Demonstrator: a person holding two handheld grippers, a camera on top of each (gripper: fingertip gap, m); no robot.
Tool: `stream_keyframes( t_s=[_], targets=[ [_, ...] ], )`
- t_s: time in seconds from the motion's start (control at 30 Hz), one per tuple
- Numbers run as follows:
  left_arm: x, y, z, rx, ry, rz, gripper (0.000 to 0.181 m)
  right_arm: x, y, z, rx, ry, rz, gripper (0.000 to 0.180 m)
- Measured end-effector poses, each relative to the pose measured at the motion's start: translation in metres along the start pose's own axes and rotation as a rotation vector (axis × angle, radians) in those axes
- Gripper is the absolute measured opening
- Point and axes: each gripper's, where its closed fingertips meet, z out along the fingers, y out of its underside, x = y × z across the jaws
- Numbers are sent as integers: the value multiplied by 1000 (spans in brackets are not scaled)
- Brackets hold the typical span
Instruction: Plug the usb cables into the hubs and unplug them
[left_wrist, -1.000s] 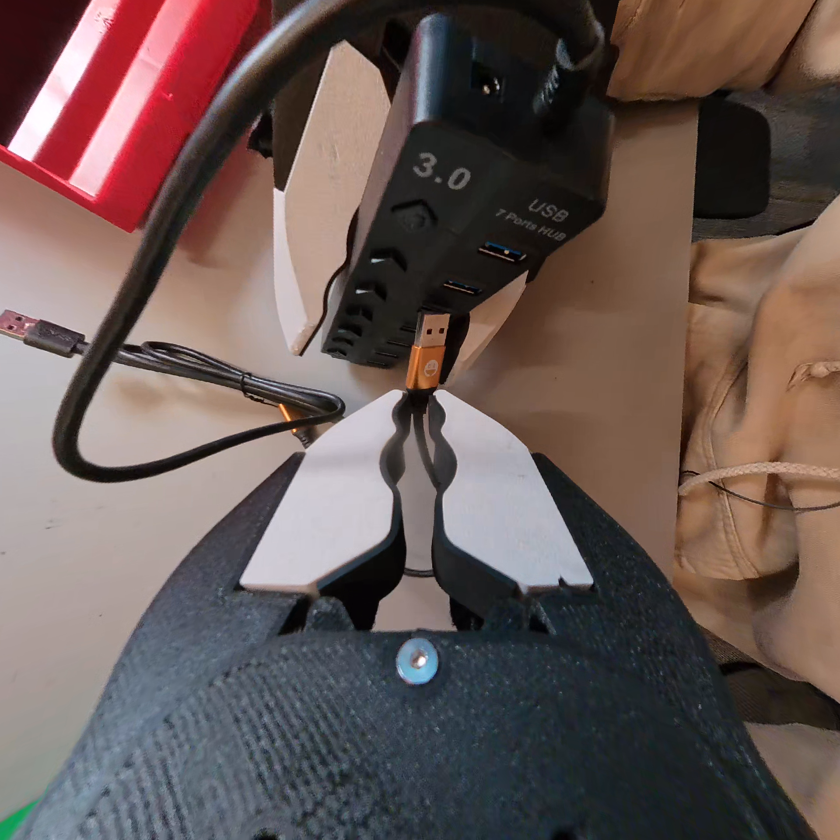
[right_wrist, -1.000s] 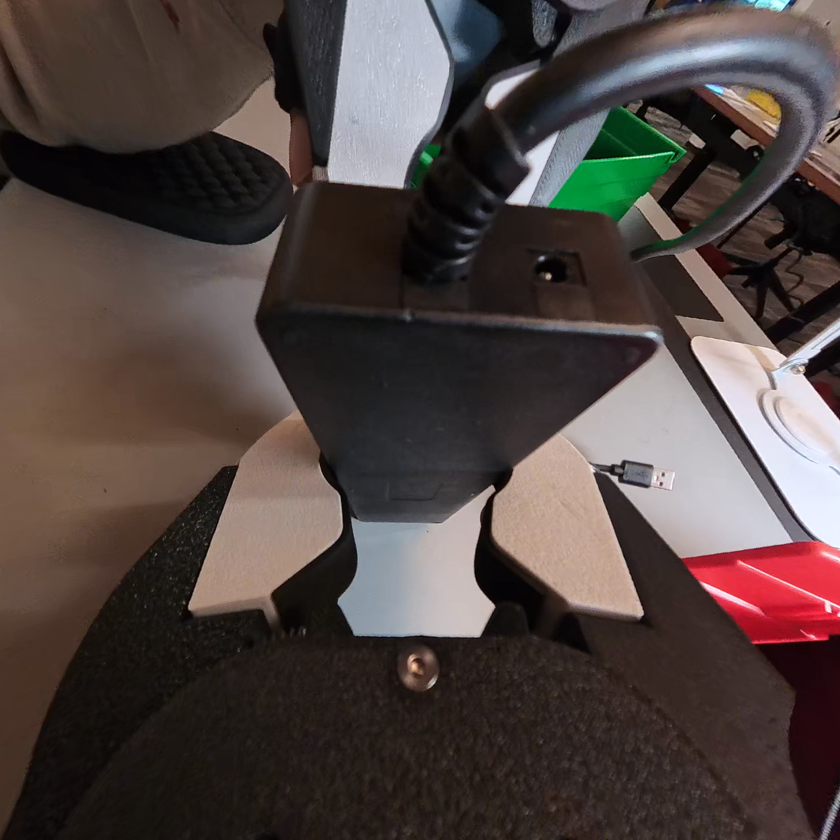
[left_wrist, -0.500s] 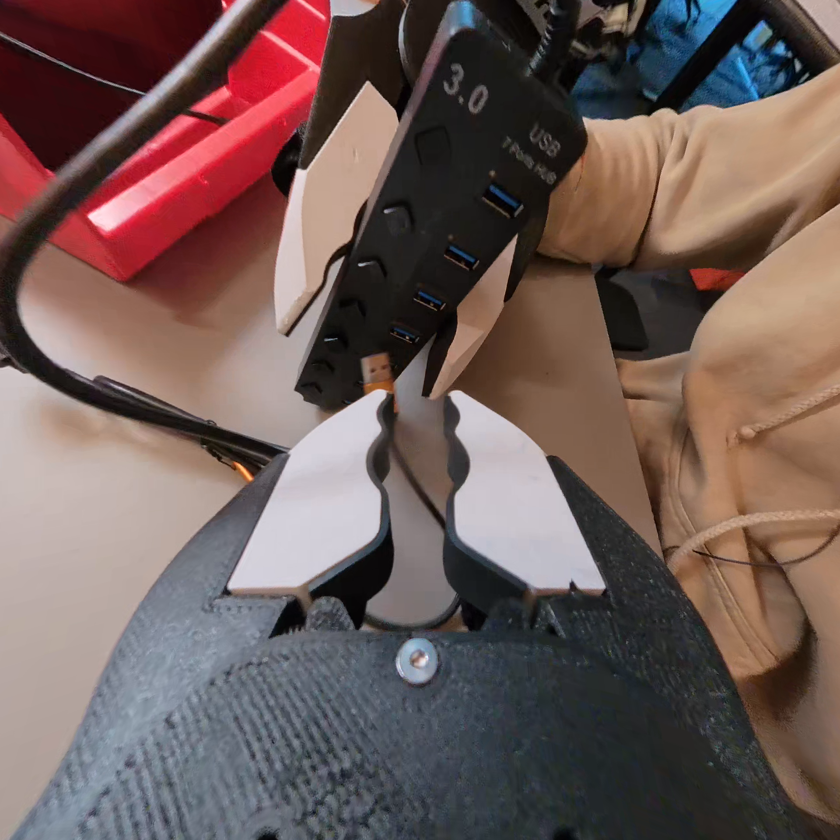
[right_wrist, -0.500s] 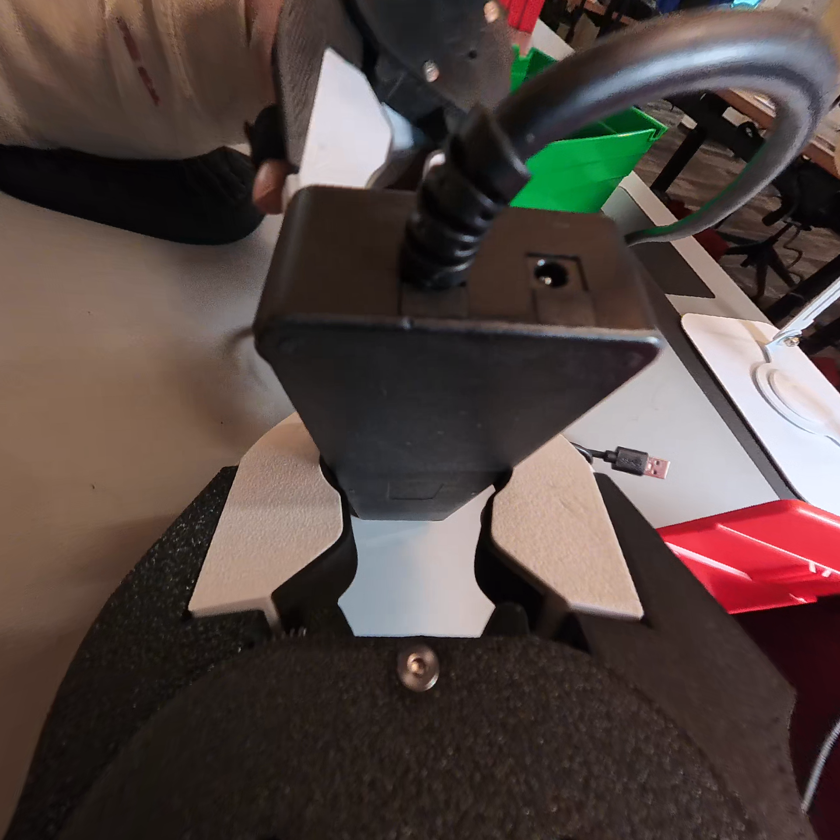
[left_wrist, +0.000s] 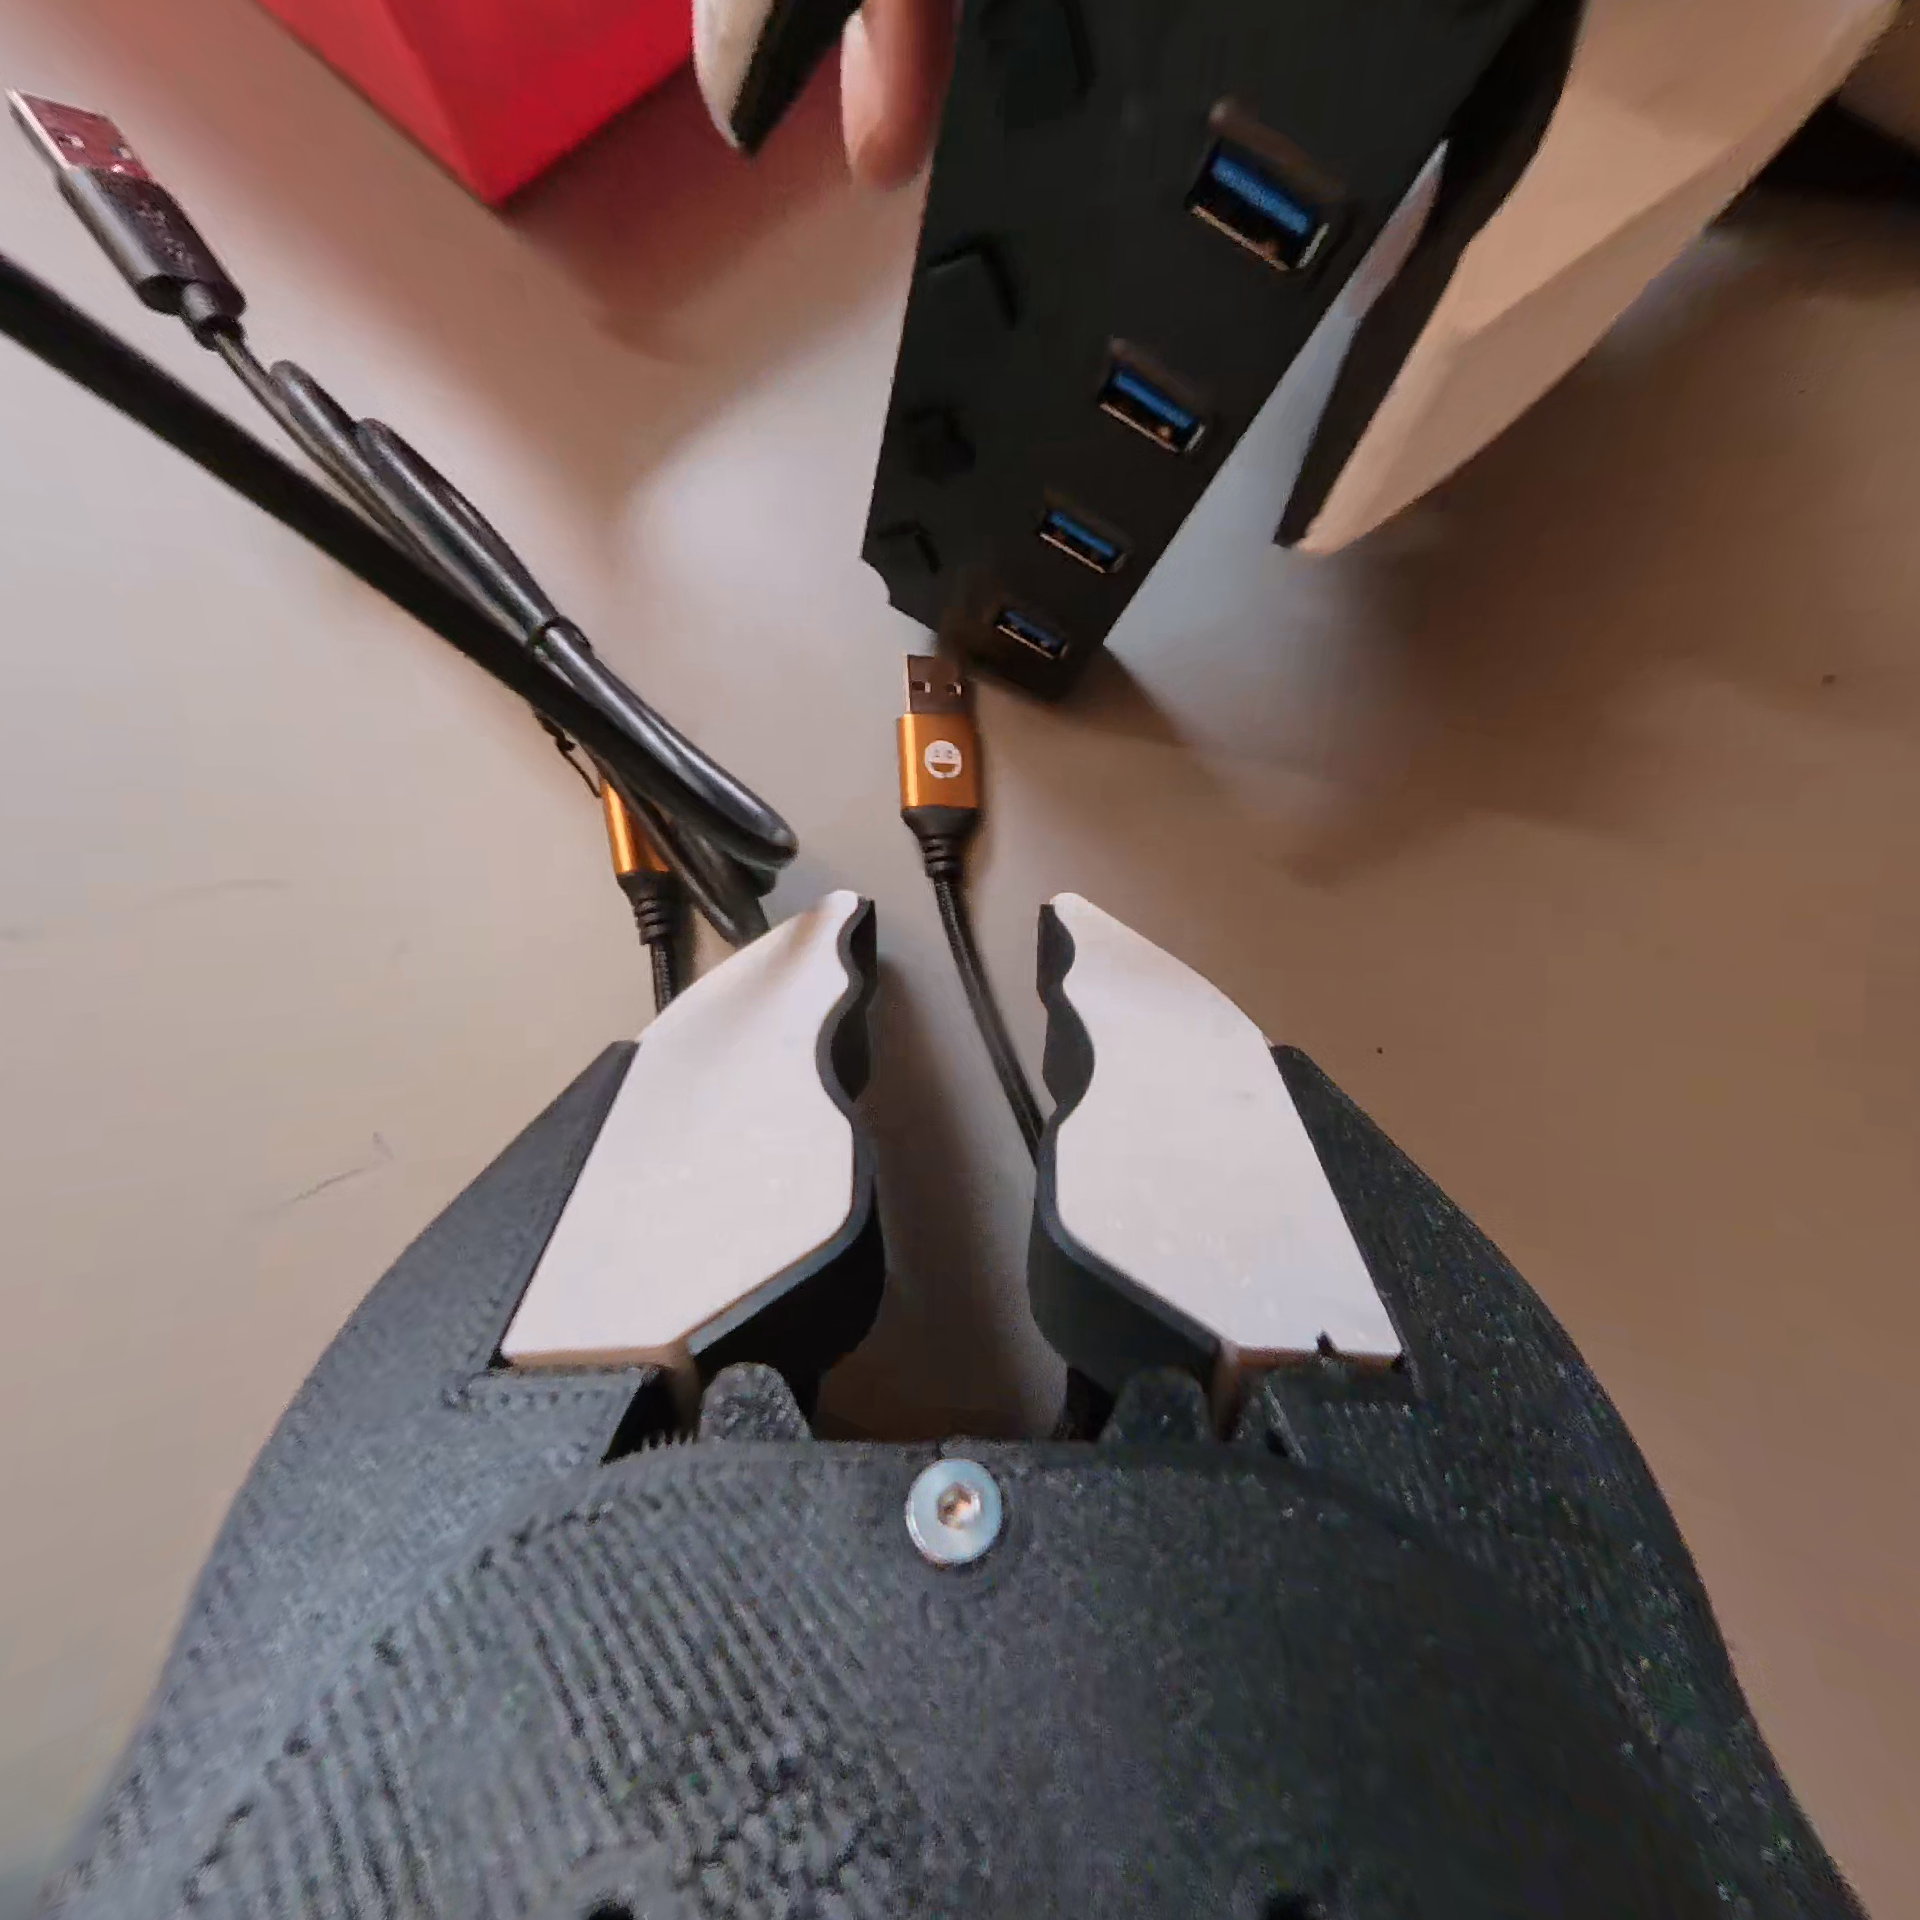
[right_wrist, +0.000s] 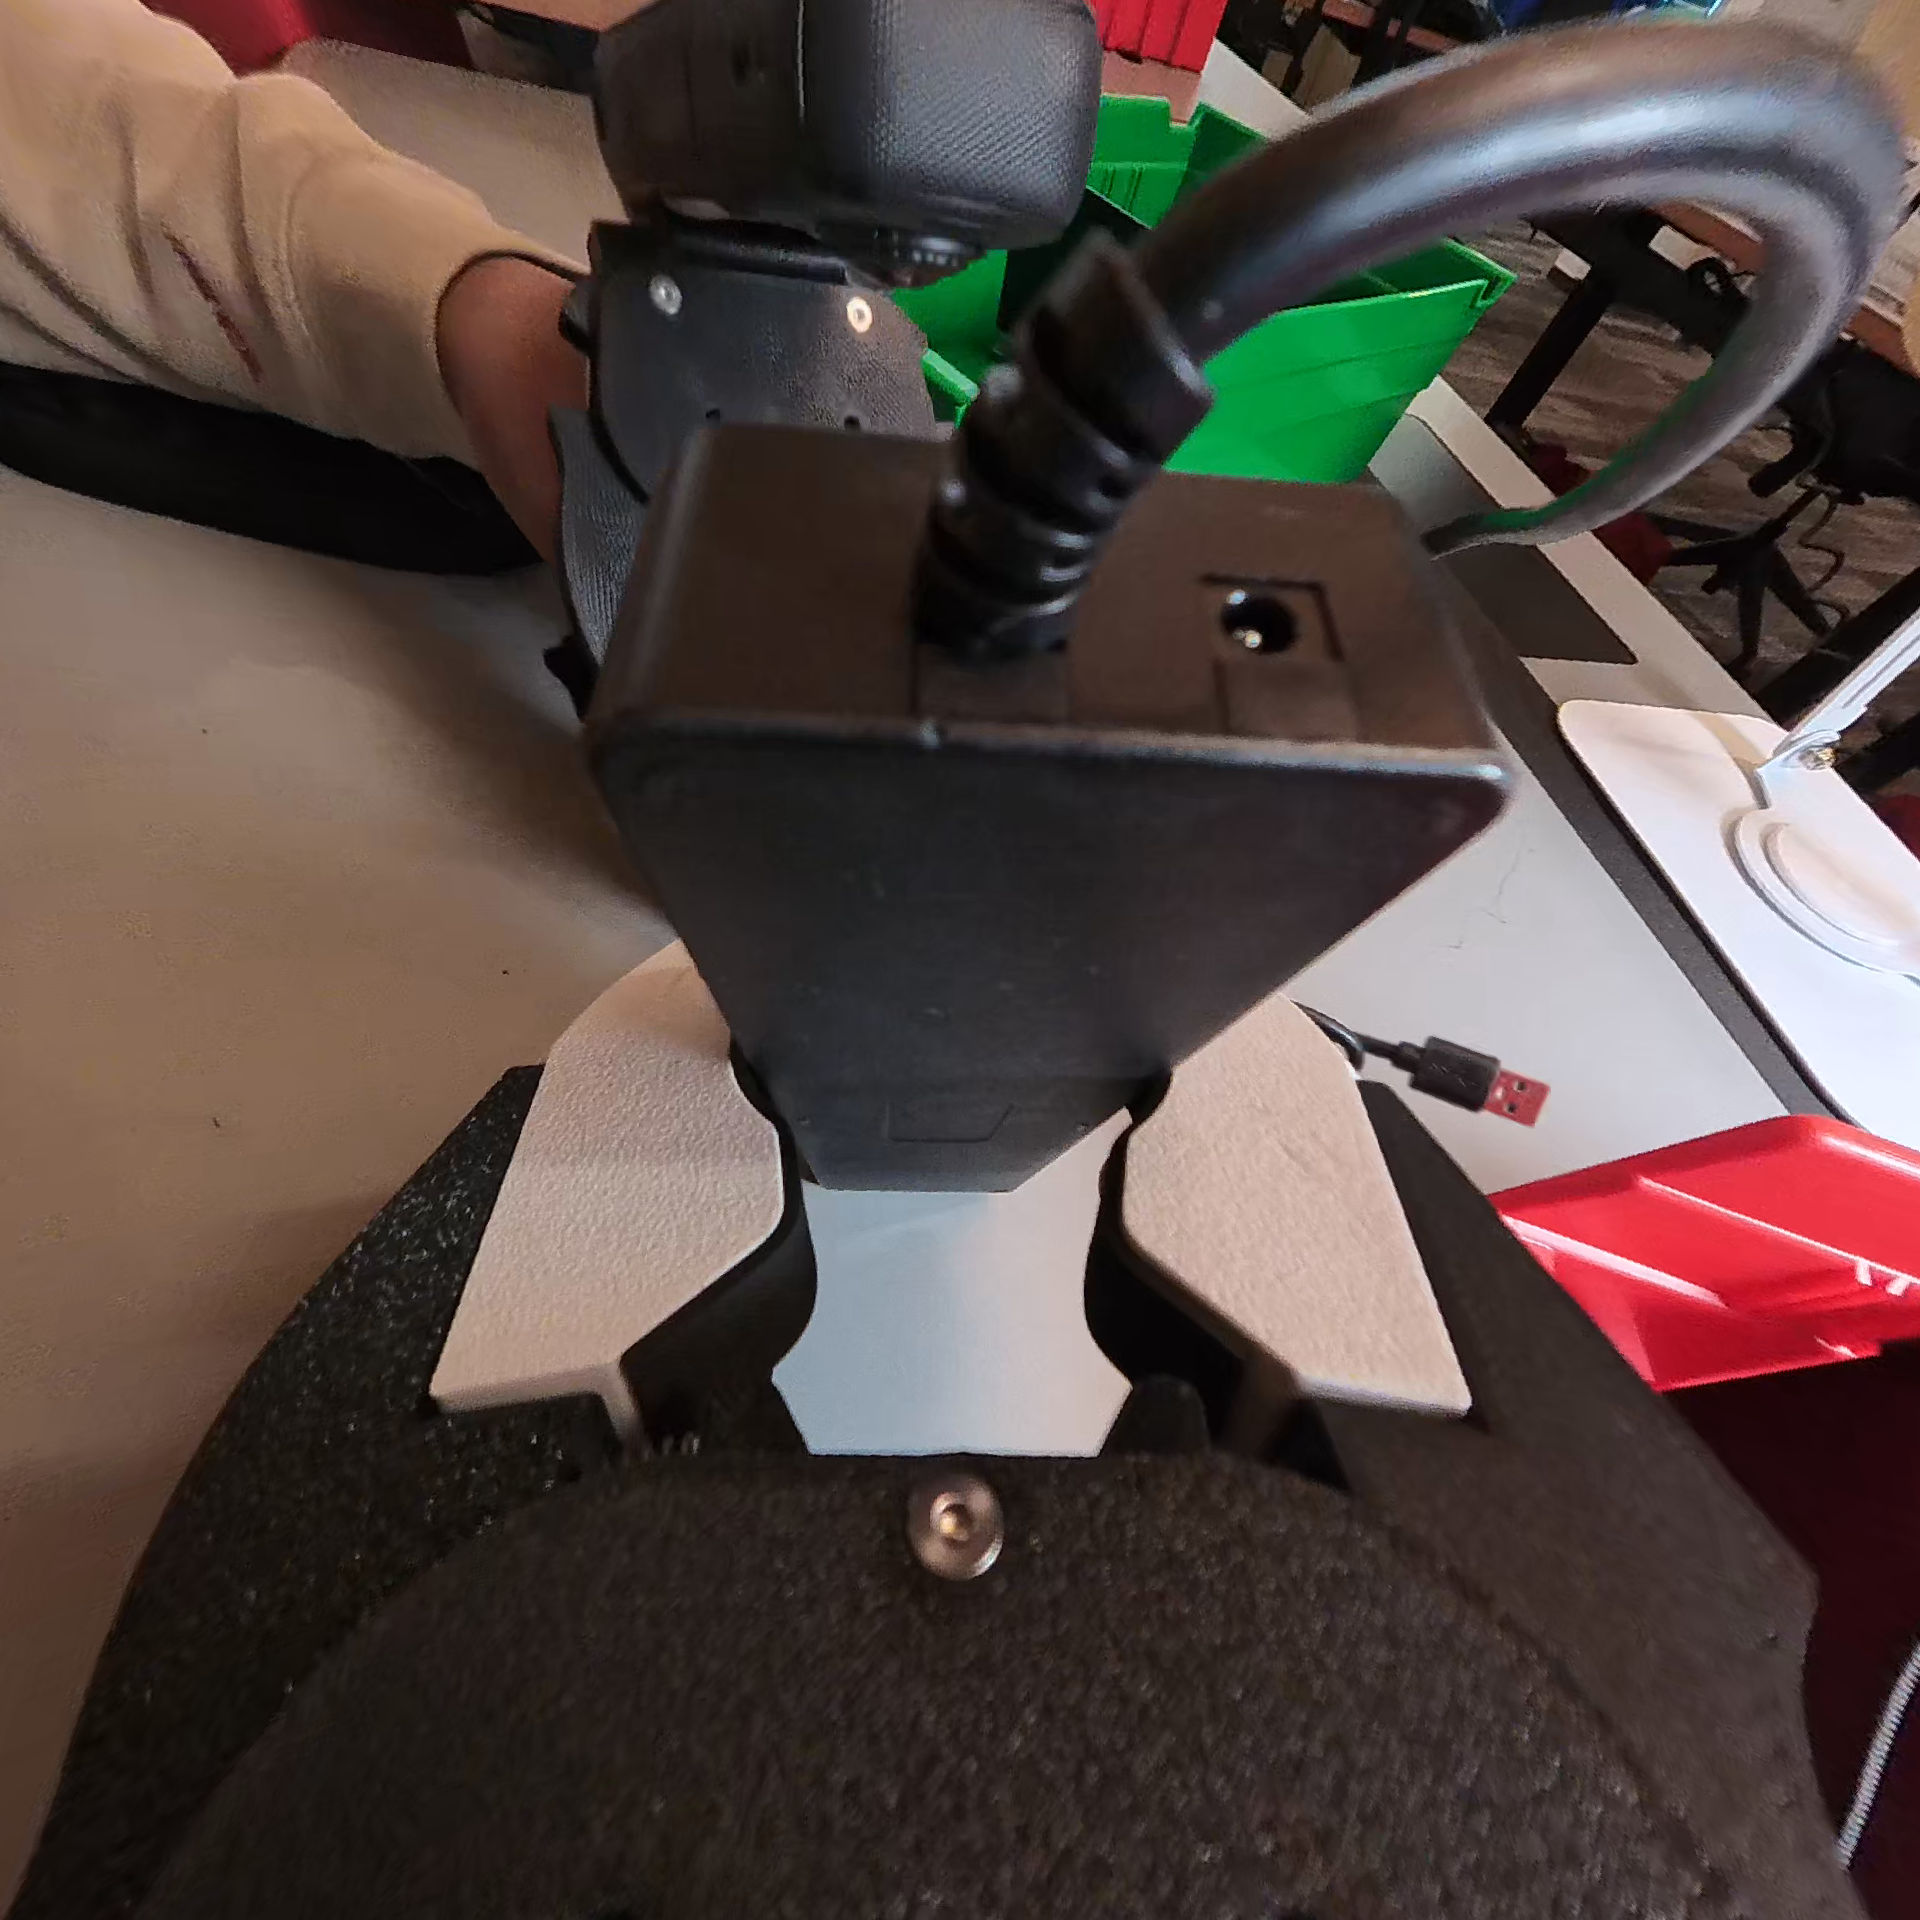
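In the left wrist view, the left gripper (left_wrist: 951, 914) stands with its 2 white fingers (left_wrist: 717, 1122) parted to a moderate gap and nothing clamped between them. A braided black cable (left_wrist: 982, 997) runs up through that gap without being pinched, and ends in an orange-sleeved USB-A plug (left_wrist: 938, 748) lying on the beige table (left_wrist: 260, 1039). The plug's metal tip sits just short of the lowest blue port (left_wrist: 1029, 634) of the black USB hub (left_wrist: 1101, 343), not inserted. 4 blue ports show along the hub's face, all vacant. Left of the plug, a bundle of black cable (left_wrist: 623, 717) lies on the table with a second orange connector (left_wrist: 629, 842) tucked under it, and a black USB-A plug with a red tongue (left_wrist: 104, 177) lies farther off near a red bin (left_wrist: 488, 73). A fingertip of the person (left_wrist: 883, 94) shows beside the hub's upper end.

In the right wrist view, the right gripper (right_wrist: 951, 1132) clamps the narrow end of the hub (right_wrist: 1018, 894) between its fingers, holding it raised above the table (right_wrist: 260, 883). A thick black cord (right_wrist: 1558, 125) leaves the hub's far end and arcs to the right, next to a round power socket (right_wrist: 1262, 623). Beyond the hub the left gripper's body (right_wrist: 831, 208) faces back, held by a hand (right_wrist: 499, 374) in a beige sleeve. Green bins (right_wrist: 1299, 364) stand farther behind.
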Motion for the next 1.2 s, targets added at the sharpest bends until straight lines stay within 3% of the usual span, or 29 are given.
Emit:
stream_keyframes(
  t_s=[0.23, 0.37, 0.47, 0.57, 0.73, 0.93, 1.2],
  targets=[
    [-4, -2, 7, 25, -41, 9, 26, 2, 0, -1, 5, 3, 16, 64],
    [-5, -6, 10, 43, -65, 51, 8, 3, 1, 0, 8, 2, 25, 64],
    [-5, -5, 9, 14, -86, 116, 7, 4, 0, -1, 13, 2, 31, 64],
    [6, -6, -2, 28, 62, 33, 7, 4, -2, -4, 30, -7, 39, 63],
    [22, -37, -57, 116, 266, -37, 7, -3, -11, -8, 85, -69, 46, 63],
    [37, -63, -83, -30, 261, 142, 7, -20, -15, -4, 86, -131, 11, 63],
    [36, -69, -68, -204, 256, 229, 7, -21, -11, -2, 47, -116, -19, 63]
  ],
)
